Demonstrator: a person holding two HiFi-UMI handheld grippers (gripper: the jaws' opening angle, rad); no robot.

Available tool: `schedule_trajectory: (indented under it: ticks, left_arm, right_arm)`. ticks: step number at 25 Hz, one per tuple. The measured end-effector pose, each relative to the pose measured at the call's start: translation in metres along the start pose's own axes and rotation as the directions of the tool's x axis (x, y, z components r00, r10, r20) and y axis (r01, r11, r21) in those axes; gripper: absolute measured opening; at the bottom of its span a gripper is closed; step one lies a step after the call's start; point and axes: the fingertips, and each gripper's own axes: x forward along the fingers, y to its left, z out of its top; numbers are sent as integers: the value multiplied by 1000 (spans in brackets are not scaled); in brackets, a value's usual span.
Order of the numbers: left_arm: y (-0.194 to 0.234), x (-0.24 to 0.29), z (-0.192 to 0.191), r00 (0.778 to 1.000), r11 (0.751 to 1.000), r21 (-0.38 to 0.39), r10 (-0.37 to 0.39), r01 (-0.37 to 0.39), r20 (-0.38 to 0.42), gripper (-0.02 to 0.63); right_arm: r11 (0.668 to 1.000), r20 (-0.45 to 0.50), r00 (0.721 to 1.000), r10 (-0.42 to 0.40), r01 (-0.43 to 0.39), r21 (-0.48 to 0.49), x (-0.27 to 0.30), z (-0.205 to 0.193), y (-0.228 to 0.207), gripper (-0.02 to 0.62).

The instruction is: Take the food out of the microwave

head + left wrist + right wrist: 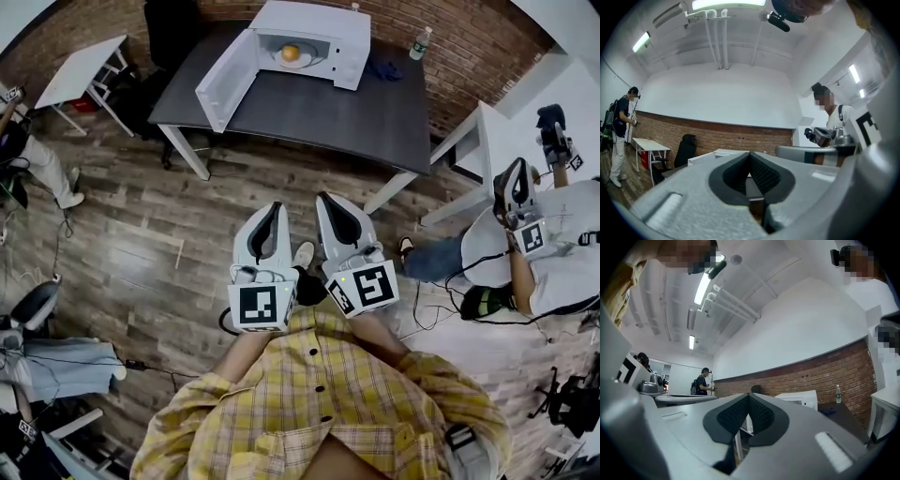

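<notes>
Nearest: yellow plaid shirt [319, 412] of the person holding both tools. Just ahead, left gripper [272, 208] & right gripper [326, 199] sit side by side, close together, tips pointing twd the counter, over the wood floor [141, 244]. Left gripper: jaws closed, pads meeting at the tips, nothing btwn them. Right gripper: same, jaws together, empty. Both well short of the counter.

Further on: dark counter [319, 117] by a brick wall [469, 37]. At its far edge, white microwave [323, 19], door [225, 80] swung wide open to the left. Inside: round orange food [291, 53] on a white plate [307, 62], approx centre of the cavity, untouched. Right of the microwave: blue item [382, 67], can't tell what. Past it, a water bottle [421, 42] upright nr the counter's corner.

Off to the sides: white table [80, 70] at left, another person [553, 253] at right.
</notes>
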Motion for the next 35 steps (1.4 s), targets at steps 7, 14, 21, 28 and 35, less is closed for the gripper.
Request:
schedule_trajectory:
  ticks: [7, 14, 21, 28, 35]
  left_arm:
    - [33, 69, -1, 1000, 1000, 8, 3, -3, -5, 0]
    - [62, 156, 10, 1000, 1000, 7, 4, -4, -2, 0]
    - [78, 235, 6, 1000, 999, 43, -3, 3, 3, 0]
    - [89, 270, -4, 1000, 999, 40, -5, 6, -24, 0]
    - [99, 300, -18, 998, 999, 27, -27, 29, -65, 0]
  right_arm:
    - [1000, 4, 1000, -12, 12, 9, 65, -4, -39, 3]
    - [1000, 3, 1000, -17, 17, 10, 140, 1, -91, 3]
    - [1000, 30, 999, -15, 15, 8, 200, -3, -144, 3]
    - [999, 18, 999, -35, 35, 21, 227, -11, -172, 3]
    - [998, -20, 999, -37, 38, 43, 253, -29, -183, 3]
